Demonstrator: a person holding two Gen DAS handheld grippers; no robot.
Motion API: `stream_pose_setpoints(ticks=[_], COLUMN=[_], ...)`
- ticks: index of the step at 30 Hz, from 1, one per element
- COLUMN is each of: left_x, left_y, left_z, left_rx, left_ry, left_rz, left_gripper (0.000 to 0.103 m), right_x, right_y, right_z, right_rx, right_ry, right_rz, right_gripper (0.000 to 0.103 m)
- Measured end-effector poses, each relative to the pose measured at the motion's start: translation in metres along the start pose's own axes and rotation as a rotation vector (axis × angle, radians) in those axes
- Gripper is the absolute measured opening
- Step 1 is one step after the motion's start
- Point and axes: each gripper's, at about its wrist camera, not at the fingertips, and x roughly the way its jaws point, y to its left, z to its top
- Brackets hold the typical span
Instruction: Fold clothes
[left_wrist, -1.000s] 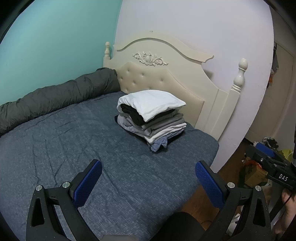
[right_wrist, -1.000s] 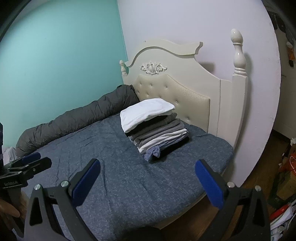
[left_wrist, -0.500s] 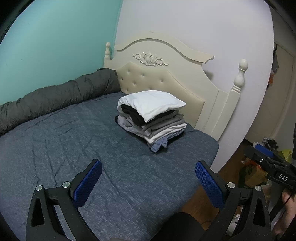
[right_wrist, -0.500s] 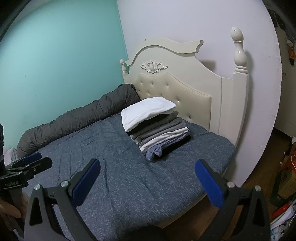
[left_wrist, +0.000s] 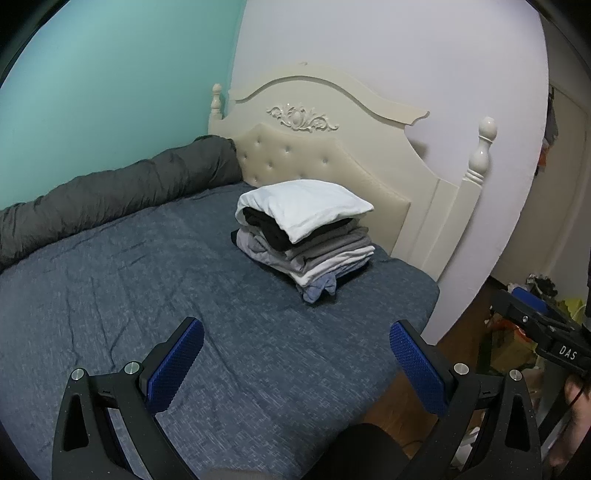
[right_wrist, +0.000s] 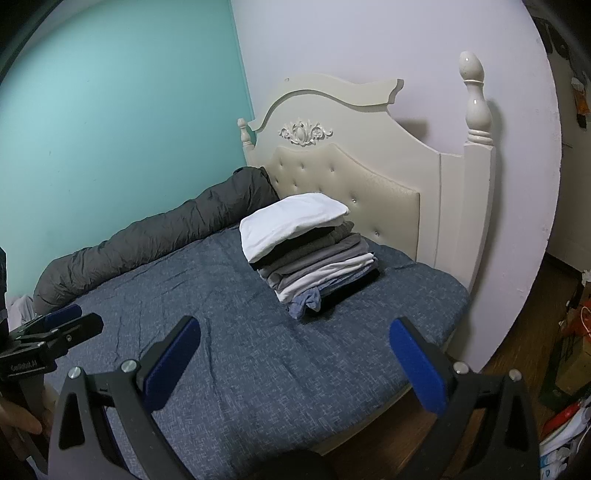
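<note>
A stack of folded clothes (left_wrist: 306, 232) (right_wrist: 310, 258) rests on the blue bed (left_wrist: 147, 295) (right_wrist: 240, 332) near the headboard, with a white garment (left_wrist: 306, 205) (right_wrist: 288, 219) on top and grey, black and light blue pieces beneath. My left gripper (left_wrist: 295, 363) hangs open over the near part of the bed, well short of the stack, nothing between its blue pads. My right gripper (right_wrist: 293, 360) is open too, empty, above the bed's near edge. Each gripper shows at the edge of the other's view, the right one (left_wrist: 539, 325) and the left one (right_wrist: 55, 325).
A rolled dark grey duvet (left_wrist: 110, 195) (right_wrist: 155, 243) lies along the teal wall. The cream headboard (left_wrist: 325, 147) (right_wrist: 351, 166) with posts stands behind the stack. Clutter (left_wrist: 524, 325) (right_wrist: 569, 354) sits on the wooden floor at the right. A hand (right_wrist: 18, 421) holds the left gripper.
Both views have shifted only slightly; the right gripper has drifted a little closer to the bed. The stack has not moved and both grippers stay open.
</note>
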Motion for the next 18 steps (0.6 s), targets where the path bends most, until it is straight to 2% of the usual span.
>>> stream_pose_setpoints(ticks=[18], left_x=[0.0013], left_y=[-0.0012], left_z=[-0.0007], left_rx=[0.004], left_ry=[-0.003], left_rz=[0.008], left_gripper=[0.103], right_x=[0.0027], right_y=[-0.0006], right_z=[-0.0024], right_rx=[-0.001], right_ry=[0.006], right_rz=[0.001], right_gripper=[0.103])
